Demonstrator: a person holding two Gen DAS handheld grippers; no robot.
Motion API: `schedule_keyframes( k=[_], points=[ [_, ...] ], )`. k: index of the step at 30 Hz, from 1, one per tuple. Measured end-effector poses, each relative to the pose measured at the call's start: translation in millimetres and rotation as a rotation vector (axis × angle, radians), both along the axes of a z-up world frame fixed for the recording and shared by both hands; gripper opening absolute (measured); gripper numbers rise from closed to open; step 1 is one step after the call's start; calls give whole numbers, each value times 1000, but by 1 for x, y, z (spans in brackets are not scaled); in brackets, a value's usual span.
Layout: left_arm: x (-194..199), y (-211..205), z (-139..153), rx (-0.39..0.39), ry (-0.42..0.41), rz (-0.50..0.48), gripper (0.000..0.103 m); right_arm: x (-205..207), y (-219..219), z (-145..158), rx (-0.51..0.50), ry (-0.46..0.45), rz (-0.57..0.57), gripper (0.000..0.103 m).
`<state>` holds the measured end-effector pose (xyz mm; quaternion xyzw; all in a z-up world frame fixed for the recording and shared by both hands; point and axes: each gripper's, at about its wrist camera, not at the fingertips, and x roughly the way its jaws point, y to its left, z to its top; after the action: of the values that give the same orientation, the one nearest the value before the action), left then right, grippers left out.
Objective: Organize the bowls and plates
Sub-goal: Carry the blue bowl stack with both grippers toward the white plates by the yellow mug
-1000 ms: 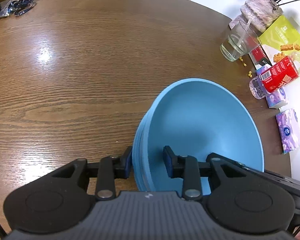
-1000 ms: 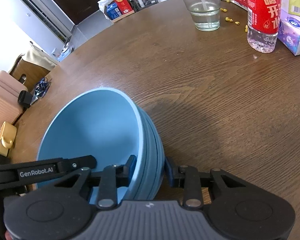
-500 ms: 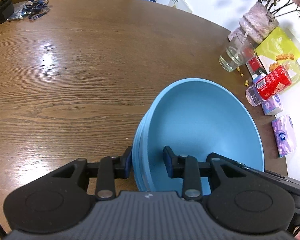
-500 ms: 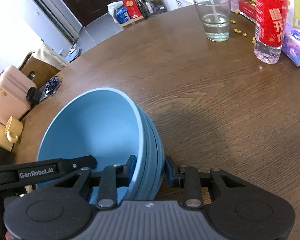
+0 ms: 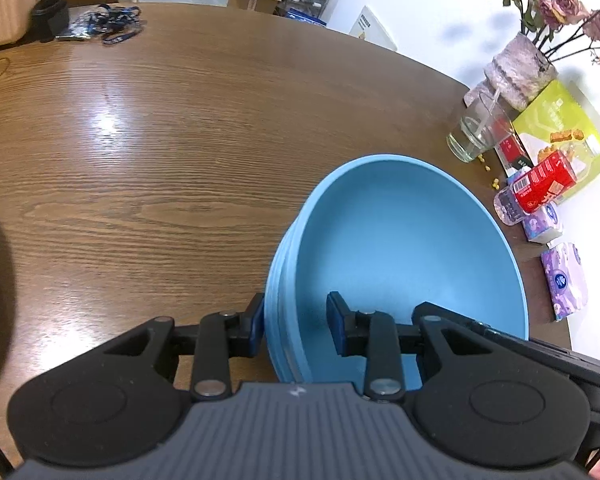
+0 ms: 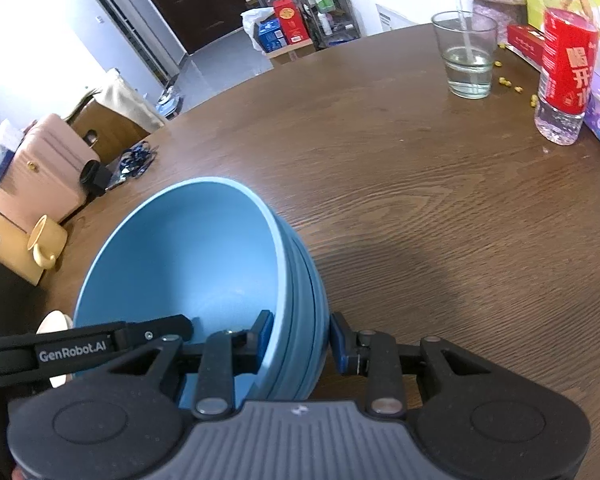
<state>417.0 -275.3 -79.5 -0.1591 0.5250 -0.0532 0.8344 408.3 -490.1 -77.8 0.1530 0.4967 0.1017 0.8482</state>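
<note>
Left view: left gripper (image 5: pixel 296 324) pinching the near edge of the blue bowls (image 5: pixel 404 248), stacked together above the brown table (image 5: pixel 180 140), glass (image 5: pixel 476 136) far right.

Right view: right gripper (image 6: pixel 300 340) clamped on the bowls' other edge, red bottle (image 6: pixel 564 76) far off.

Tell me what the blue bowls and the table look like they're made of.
The blue bowls: probably matte plastic or melamine, with an even colour and no sharp glare. The table: wood or wood-look veneer, with visible grain and a soft sheen under the light.
</note>
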Motion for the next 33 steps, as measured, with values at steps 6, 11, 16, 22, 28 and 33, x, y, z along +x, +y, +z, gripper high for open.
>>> schedule_keyframes(
  k=[6,11,16,22,28,33],
  points=[
    [-13,21,5,4,-5,25,32,-7,21,5,2,-7,25,29],
    [-22,39,10,7,-11,43,32,-13,41,9,6,-12,42,29],
    [-33,64,15,7,-14,71,32,-17,65,13,5,-17,66,29],
    [-45,97,20,8,-18,107,32,-22,97,18,4,-20,103,29],
    [-55,128,23,8,-20,143,32,-26,128,23,2,-24,140,29],
    [-63,152,26,9,-18,172,32,-28,155,25,2,-22,170,29]
  ],
)
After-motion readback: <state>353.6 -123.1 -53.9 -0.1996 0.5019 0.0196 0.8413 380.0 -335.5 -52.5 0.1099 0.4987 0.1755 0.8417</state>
